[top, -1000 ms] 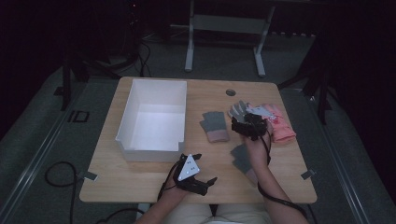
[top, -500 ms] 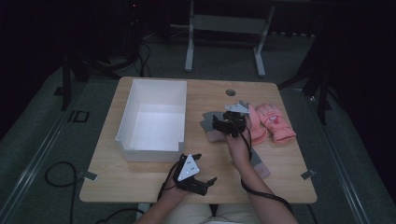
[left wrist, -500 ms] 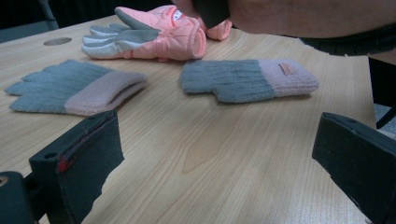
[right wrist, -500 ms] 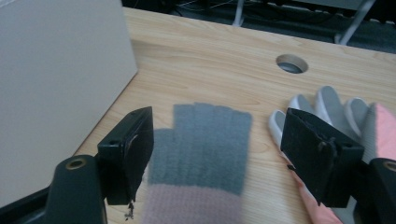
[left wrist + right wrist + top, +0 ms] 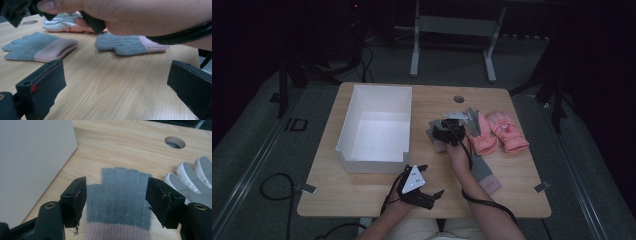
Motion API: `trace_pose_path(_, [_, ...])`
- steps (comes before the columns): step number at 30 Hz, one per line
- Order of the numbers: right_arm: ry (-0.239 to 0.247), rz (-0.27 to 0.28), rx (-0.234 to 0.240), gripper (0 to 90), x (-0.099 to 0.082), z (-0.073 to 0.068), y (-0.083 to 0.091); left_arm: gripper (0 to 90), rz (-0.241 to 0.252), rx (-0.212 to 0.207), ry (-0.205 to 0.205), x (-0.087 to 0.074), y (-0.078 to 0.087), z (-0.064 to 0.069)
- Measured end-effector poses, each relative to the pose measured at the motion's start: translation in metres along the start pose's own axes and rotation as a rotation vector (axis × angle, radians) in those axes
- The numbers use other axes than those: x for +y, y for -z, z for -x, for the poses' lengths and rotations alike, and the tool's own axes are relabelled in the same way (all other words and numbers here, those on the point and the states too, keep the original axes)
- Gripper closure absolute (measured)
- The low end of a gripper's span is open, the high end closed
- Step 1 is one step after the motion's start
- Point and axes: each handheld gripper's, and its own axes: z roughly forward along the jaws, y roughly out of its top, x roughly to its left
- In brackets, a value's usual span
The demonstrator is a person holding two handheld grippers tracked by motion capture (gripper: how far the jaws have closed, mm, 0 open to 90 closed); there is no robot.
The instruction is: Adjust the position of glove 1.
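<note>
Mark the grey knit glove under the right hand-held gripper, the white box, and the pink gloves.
grey knit glove (image 5: 120,192): right gripper view, on the grey palm.
white box (image 5: 343,131): high view, on its left wall.
pink gloves (image 5: 507,131): high view, on the right glove's back.

Box (image 5: 374,129) sits at the tabletop's (image 5: 362,195) 9 o'clock. Knit glove (image 5: 120,195) lies just right of it, centre. Ski gloves (image 5: 497,132) at 3 o'clock, side by side. Second knit glove (image 5: 484,175) toward 5 o'clock. Cable hole (image 5: 458,99) at 12.

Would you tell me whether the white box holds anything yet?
Empty: the high view shows the white box with a bare floor, nothing inside.
</note>
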Motion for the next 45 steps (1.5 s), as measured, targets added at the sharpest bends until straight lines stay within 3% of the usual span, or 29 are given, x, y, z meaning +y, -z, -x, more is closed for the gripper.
trace_pose_path(6, [-0.009,-0.057,-0.004,36.7,-0.003,0.002,-0.017,1.2,-0.001,0.000,-0.005,0.000,0.000,0.000])
trace_pose_path(7, [-0.005,-0.095,-0.010,37.7,-0.004,0.003,-0.023,1.2,-0.003,-0.002,-0.003,0.000,0.000,0.000])
trace_pose_path(10, [0.004,-0.126,-0.039,40.5,-0.005,0.003,-0.027,1.3,-0.005,-0.002,-0.003,0.000,0.000,0.000])
trace_pose_path(11, [-0.027,-0.154,-0.028,42.4,-0.005,0.007,-0.030,1.2,-0.002,-0.003,-0.006,0.000,0.000,0.000])
trace_pose_path(14, [-0.047,-0.175,-0.013,47.9,-0.004,0.013,-0.034,1.2,-0.005,-0.004,-0.004,0.000,0.000,0.000])
trace_pose_path(18, [-0.032,-0.214,0.011,52.2,-0.005,0.015,-0.039,1.2,-0.003,0.000,-0.004,0.000,0.000,0.000])
trace_pose_path(19, [0.013,-0.271,0.020,53.5,-0.008,0.013,-0.047,1.2,-0.005,-0.002,-0.008,0.000,0.000,0.001])
trace_pose_path(24, [0.046,-0.269,0.030,60.3,-0.008,0.013,-0.048,1.2,-0.001,0.000,-0.008,0.000,0.000,0.001])
trace_pose_path(25, [0.064,-0.281,0.034,66.9,-0.006,0.012,-0.048,1.2,-0.006,0.000,-0.005,0.000,0.000,0.001])
trace_pose_path(26, [0.064,-0.281,0.034,66.9,-0.006,0.012,-0.048,1.2,-0.006,0.000,-0.005,0.000,0.000,0.001])
trace_pose_path(27, [0.071,-0.289,0.033,74.7,-0.005,0.011,-0.049,1.2,-0.008,0.001,-0.007,0.000,0.000,0.001])
trace_pose_path(31, [0.073,-0.296,0.023,80.5,-0.003,0.007,-0.049,1.2,-0.009,0.005,-0.011,0.000,0.000,0.001])
trace_pose_path(32, [0.058,-0.297,0.025,84.2,-0.001,0.007,-0.048,1.2,-0.010,0.004,-0.010,0.000,-0.001,0.001])
trace_pose_path(37, [0.023,-0.280,0.033,84.7,0.004,0.007,-0.034,1.2,-0.004,0.003,-0.003,0.000,0.000,0.001])
trace_pose_path(38, [0.002,-0.270,0.029,84.7,0.005,0.006,-0.023,1.2,-0.005,0.004,-0.001,0.000,0.000,0.000])
trace_pose_path(42, [-0.019,-0.256,0.028,84.7,0.006,0.004,-0.006,1.2,-0.002,0.010,0.000,0.000,0.000,0.001])
trace_pose_path(45, [-0.079,-0.217,0.045,84.8,0.008,0.001,0.020,1.2,0.001,0.013,0.002,0.000,0.001,0.001])
